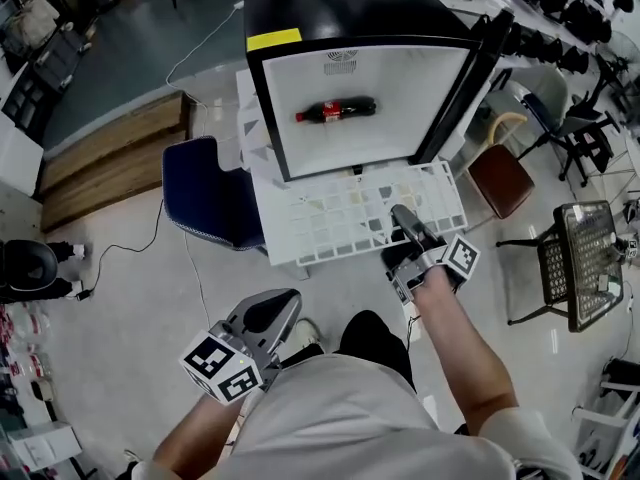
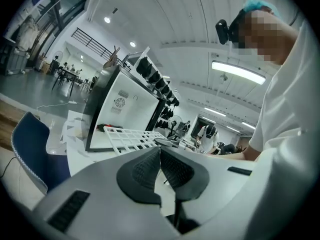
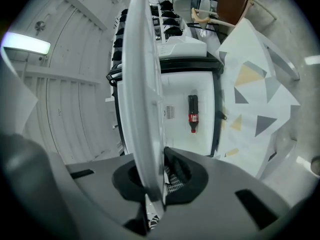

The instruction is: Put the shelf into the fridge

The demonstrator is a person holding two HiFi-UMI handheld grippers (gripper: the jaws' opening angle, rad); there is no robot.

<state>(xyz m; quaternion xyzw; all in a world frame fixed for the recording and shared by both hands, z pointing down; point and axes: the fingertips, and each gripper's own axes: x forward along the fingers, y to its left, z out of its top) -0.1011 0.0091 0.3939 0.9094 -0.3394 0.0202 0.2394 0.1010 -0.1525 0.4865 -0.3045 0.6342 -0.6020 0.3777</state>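
Insertion was the step in hand. Your right gripper (image 1: 404, 216) had its jaws clamped on the near edge of the white grid shelf (image 1: 350, 213). The shelf lay roughly flat ahead of the tips, with its far edge at the mouth of the open fridge (image 1: 350, 28). As far as I could judge, none of it was inside the cavity yet. Your left gripper (image 1: 265, 318) hung low by your body, well behind the shelf, with its jaws pressed together on nothing.

The next move probably called for a level push straight along the line of the right jaws, with the far edge squared to the opening first. No ledges or rails showed on the inner walls, so I could not tell at what height it should seat. A cola bottle (image 1: 335, 110) lay inside, straight beyond the tips, and the shelf would have had to pass clear of it.

Side room looked tight, because the shelf seemed about as wide as the opening. The open door (image 1: 470, 78) stood just right of the jaws, near the shelf's right corner. A blue chair (image 1: 205, 193) sat left of them, beside the shelf's left edge. Behind the jaws you had free space.
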